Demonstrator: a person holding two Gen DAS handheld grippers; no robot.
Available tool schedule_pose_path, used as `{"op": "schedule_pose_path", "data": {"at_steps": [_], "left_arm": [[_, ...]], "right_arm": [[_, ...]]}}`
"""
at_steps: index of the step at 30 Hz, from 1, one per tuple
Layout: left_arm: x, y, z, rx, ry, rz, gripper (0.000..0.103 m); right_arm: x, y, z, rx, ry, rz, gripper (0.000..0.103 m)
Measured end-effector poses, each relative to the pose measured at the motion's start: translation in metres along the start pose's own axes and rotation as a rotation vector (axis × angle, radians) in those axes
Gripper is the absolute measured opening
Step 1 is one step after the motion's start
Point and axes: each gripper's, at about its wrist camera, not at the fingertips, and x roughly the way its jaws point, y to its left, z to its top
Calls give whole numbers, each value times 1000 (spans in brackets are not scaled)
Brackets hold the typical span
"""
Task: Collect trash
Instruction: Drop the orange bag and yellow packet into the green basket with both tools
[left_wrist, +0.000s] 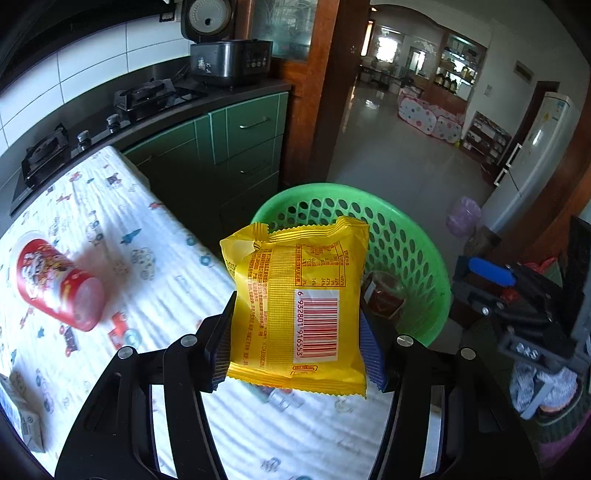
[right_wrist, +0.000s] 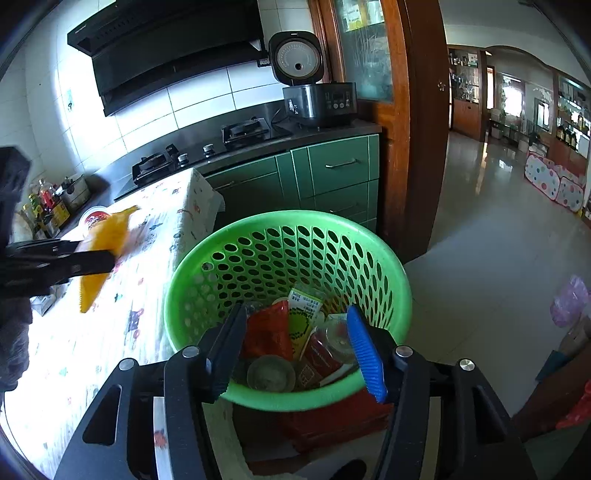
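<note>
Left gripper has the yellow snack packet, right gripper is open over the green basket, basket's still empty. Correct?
Not quite: the green basket already holds wrappers and other trash, as the right wrist view shows. The rest stands: left gripper is shut on the yellow snack packet; right gripper is open over the basket.

yellow packet (left_wrist: 295, 306): glossy plastic film | green basket (right_wrist: 207, 295): perforated plastic | tablecloth (left_wrist: 147, 258): printed cloth

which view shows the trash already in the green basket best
The right wrist view: it looks down into the green basket, showing wrappers and cups. The left wrist view shows mostly the yellow packet in the left tool, hiding the inside.
</note>
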Motion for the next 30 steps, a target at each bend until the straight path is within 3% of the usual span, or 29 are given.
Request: {"op": "schedule_pose_path", "data": {"at_steps": [8, 13, 15, 24, 30], "left_arm": [[37, -14, 8, -2, 56, -6, 59], [49, -15, 11, -28, 67, -26, 66], [50, -17, 10, -30, 64, -25, 74], [30, -15, -2, -24, 42, 6, 77], [-2, 6, -19, -51, 23, 74, 77]], "right_arm": [[-13, -4, -12, -26, -11, -22, 60], [-15, -11, -17, -6, -4, -26, 61], [-14, -12, -19, 0, -1, -27, 60], [-16, -4, -17, -9, -7, -16, 60], [-22, 11, -15, -28, -18, 9, 61]]}}
